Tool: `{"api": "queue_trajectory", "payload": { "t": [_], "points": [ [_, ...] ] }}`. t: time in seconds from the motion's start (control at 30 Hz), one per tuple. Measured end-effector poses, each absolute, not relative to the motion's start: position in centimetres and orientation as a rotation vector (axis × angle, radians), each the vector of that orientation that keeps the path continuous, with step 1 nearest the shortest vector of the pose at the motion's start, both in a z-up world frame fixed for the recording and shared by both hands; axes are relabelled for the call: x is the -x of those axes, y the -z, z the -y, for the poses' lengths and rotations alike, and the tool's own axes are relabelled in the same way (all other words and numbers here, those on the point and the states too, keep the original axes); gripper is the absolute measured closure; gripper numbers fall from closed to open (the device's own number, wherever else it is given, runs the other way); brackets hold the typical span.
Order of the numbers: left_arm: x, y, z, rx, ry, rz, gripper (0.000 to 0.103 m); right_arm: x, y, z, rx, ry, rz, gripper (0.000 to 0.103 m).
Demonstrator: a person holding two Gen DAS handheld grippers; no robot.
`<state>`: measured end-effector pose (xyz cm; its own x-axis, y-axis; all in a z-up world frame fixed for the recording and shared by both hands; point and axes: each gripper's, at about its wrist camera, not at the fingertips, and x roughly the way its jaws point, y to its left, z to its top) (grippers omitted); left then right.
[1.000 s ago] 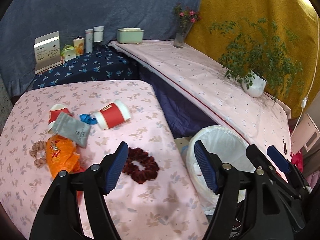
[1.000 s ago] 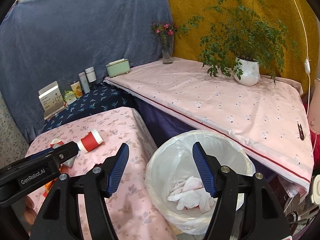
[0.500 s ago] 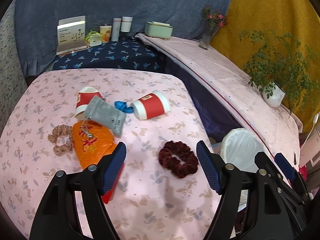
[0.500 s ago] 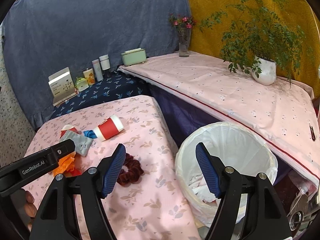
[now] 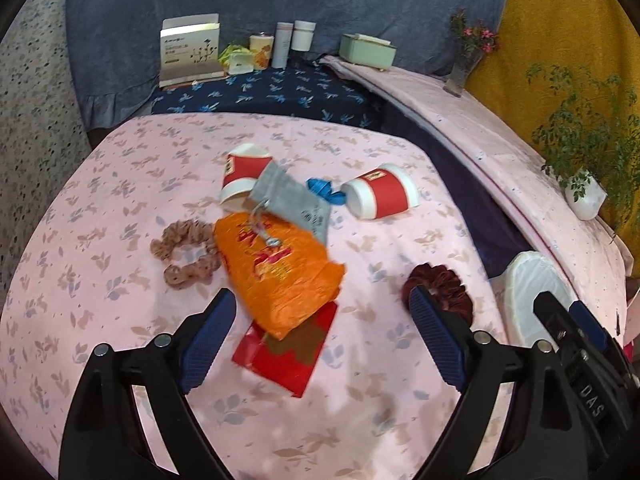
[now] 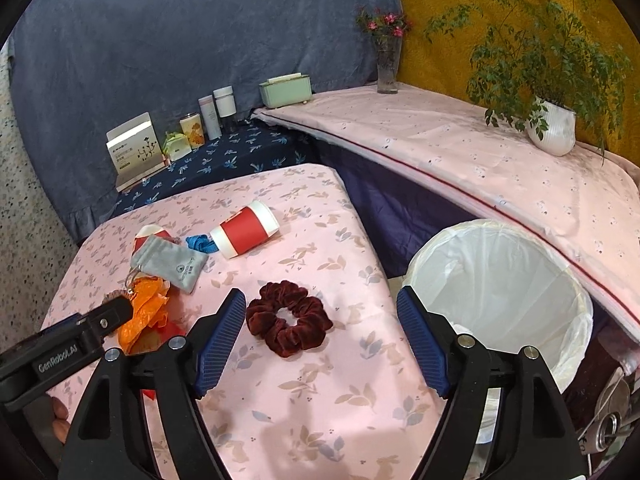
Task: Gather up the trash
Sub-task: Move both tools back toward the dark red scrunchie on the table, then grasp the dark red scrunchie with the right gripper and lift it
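On the pink tablecloth point(image 5: 100, 288) lie an orange crinkled wrapper point(image 5: 276, 272) over a red packet point(image 5: 288, 356), two red paper cups point(image 5: 380, 196) point(image 5: 242, 172), a blue scrap point(image 5: 324, 192), a grey pouch point(image 5: 292, 204), a tan scrunchie point(image 5: 184, 252) and a dark red scrunchie point(image 6: 288, 320). My left gripper point(image 5: 320, 344) is open and empty, just above the orange wrapper and red packet. My right gripper point(image 6: 320, 340) is open and empty, near the dark red scrunchie. The white-lined bin point(image 6: 500, 292) stands right of the table.
A dark blue shelf point(image 5: 260, 92) behind holds a box, bottles, a tin and a green case point(image 5: 368, 52). A long pink-covered ledge point(image 6: 480, 160) on the right carries a flower vase point(image 6: 386, 64) and a potted plant point(image 6: 552, 128).
Both grippers have swung left, away from the bin and over the table. The left one now faces the orange wrapper, the right one the dark red scrunchie. Both stayed open.
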<state>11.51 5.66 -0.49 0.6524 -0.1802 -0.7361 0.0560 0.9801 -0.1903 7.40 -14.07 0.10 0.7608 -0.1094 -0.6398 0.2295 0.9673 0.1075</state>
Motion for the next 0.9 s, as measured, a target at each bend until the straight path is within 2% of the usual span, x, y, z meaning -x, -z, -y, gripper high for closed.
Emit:
{"api": "queue_trajectory", "payload": {
  "t": [0.47,0.7,0.77,0.87,0.9],
  "points": [
    [-11.5,6.5,-9.3,0.189,0.083,-0.963,0.015,-11.1,4.5,12.2,-0.196,0.165,-0.781,0.028],
    [-12.3,7.8,-9.1,0.195,0.153,-0.996,0.039,-13.4,6.4,11.8,-0.188,0.168,-0.822,0.026],
    [-12.5,7.8,-8.9,0.196,0.179,-1.001,0.048,-14.2,7.0,11.8,-0.192,0.168,-0.835,0.026],
    [-12.8,7.7,-8.5,0.181,0.208,-0.999,0.069,-15.1,7.8,11.8,-0.199,0.172,-0.851,0.026],
    [-13.0,7.7,-8.5,0.182,0.217,-1.002,0.072,-15.4,8.0,11.8,-0.200,0.175,-0.856,0.026]
  ]
}}
